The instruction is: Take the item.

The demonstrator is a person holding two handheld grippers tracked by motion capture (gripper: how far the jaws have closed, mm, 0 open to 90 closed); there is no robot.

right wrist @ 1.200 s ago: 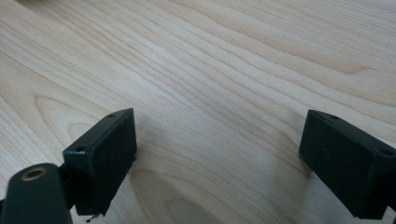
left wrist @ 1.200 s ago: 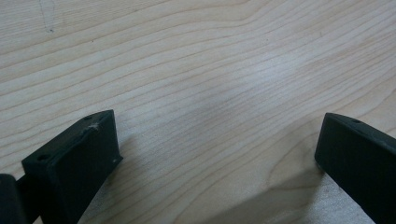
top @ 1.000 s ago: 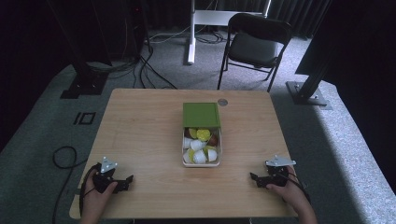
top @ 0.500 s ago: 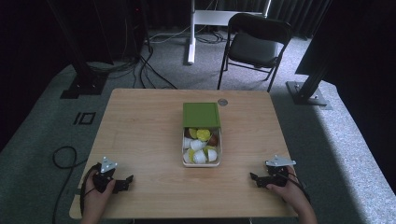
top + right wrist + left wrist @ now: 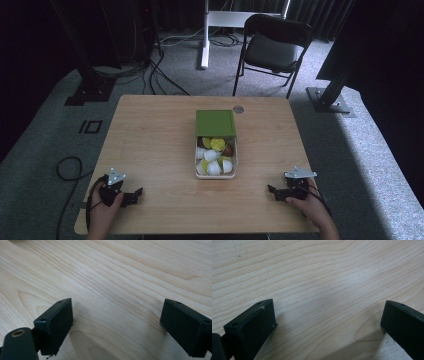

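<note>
A white tray [image 5: 197, 171] lies mid-table, holding several white, yellow-green and brown capsules [image 5: 213, 156]. Its green lid [image 5: 215, 123] is slid back over the far end. My left gripper [image 5: 136, 192] rests on the table near the front left corner, a hand around it, jaws pointing right. In the left gripper view its jaws stand wide apart [image 5: 328, 320] over bare wood. My right gripper [image 5: 271, 191] rests near the front right corner, jaws pointing left. The right gripper view has the right gripper [image 5: 117, 322] open too, nothing between its jaws.
The wooden table [image 5: 150, 140] has a small round cable hole [image 5: 238, 109] at its far edge. Beyond it stand a black folding chair [image 5: 272, 47], a white stand [image 5: 205, 35] and dark frame posts. Cables run on the grey carpet at the left.
</note>
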